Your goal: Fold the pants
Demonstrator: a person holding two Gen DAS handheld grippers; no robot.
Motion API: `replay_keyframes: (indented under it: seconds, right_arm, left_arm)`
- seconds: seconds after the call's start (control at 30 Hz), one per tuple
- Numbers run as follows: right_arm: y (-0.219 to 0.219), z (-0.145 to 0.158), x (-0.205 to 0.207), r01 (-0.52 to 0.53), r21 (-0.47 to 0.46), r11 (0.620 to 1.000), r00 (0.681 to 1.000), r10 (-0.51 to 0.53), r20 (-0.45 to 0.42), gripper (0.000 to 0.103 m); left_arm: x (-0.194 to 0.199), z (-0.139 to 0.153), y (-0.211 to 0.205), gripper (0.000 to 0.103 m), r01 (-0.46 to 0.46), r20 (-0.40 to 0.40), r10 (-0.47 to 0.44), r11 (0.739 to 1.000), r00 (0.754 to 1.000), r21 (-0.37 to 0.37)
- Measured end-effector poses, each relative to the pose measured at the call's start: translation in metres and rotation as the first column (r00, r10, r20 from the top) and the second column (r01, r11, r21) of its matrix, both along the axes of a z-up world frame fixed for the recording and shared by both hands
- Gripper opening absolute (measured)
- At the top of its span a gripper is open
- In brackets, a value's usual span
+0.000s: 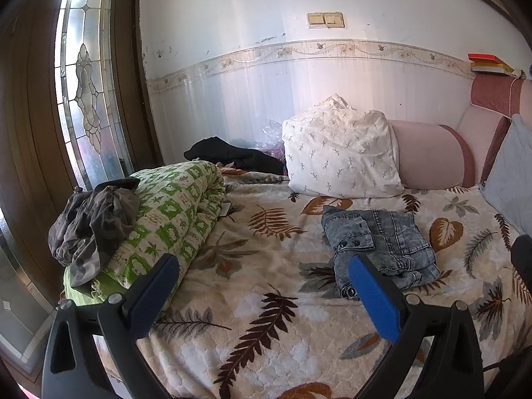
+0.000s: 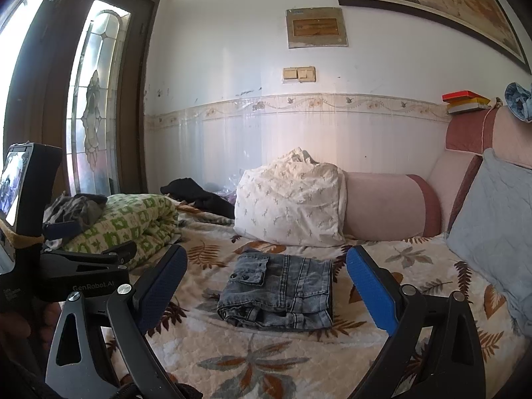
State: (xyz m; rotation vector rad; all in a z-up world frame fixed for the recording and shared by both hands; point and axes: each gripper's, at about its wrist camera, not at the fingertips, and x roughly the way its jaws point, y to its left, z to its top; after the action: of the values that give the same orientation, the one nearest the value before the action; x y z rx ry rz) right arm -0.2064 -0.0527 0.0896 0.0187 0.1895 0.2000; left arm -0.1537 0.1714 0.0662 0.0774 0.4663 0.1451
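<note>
The faded grey-blue denim pants (image 2: pixel 277 291) lie folded into a thick, squarish bundle on the bed (image 2: pixel 232 359), a buttoned pocket flap on top and the stitched seams running across. Both grippers hang above the fleecy, leaf-printed bedspread (image 1: pixel 266 299) with nothing in them: the left gripper (image 1: pixel 262 286) has its jaws spread wide, the bundle showing just past its right blue pad, and the right gripper (image 2: pixel 266 286) has its jaws spread too, framing the bundle between them without touching it. Behind the pants a soft white pillow (image 2: pixel 289 199) with a small sprig print leans against a pink padded bolster (image 2: pixel 389 202). To the left lies a rolled green-and-cream quilt (image 1: pixel 173 219), with a crumpled grey garment (image 1: pixel 89 222) heaped on its near end. A black garment (image 1: pixel 232 156) sprawls by the wall, beside what may be crinkled plastic. A pale blue quilted cushion (image 2: pixel 492 222) stands at the right.
</note>
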Motion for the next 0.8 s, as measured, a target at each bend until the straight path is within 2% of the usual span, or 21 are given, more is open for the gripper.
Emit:
replay_keyframes:
  seconds: [0.8]
  right_arm:
    - [0.0019, -0.0055, 0.0042, -0.001, -0.004, 1.0, 1.0, 0.001, -0.016, 0.098]
  left_arm:
    - [-0.0013, -0.008, -0.002, 0.103, -0.009, -0.004, 0.009, 1.0, 1.0, -0.011]
